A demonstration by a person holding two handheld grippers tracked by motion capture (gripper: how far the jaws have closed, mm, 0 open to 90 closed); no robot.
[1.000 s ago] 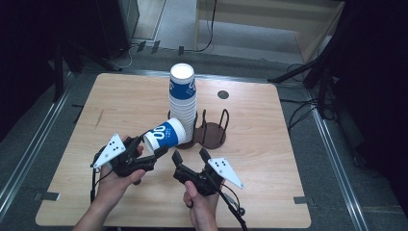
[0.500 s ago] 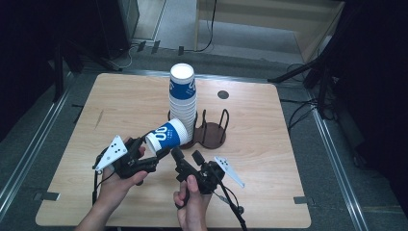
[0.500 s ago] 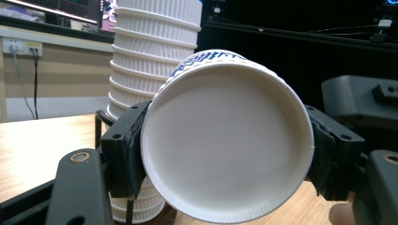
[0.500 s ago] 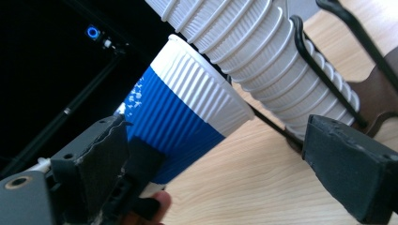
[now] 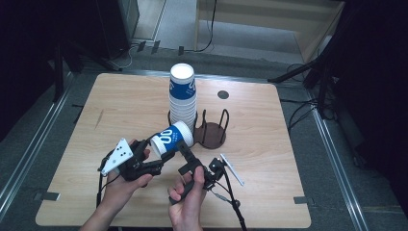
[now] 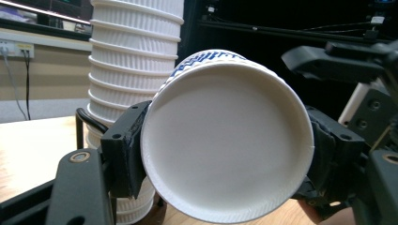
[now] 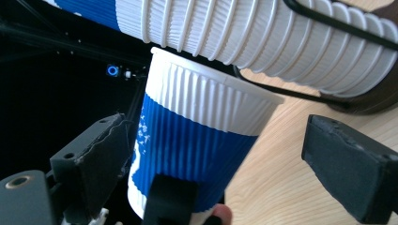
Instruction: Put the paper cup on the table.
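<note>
Since one second ago the right tool [image 5: 185, 156] has travelled from the bench [image 5: 269, 144] up to the paper cup [image 5: 172, 138], jaws spread wide either side of its blue wall; a handover or two-tool regrip is judged imminent; the left tool [image 5: 153, 156] clamps the cup base-first, tilted, just beside the cup stack [image 5: 183, 98] in its wire holder [image 5: 211, 129]; blue print on the cup is illegible.
</note>
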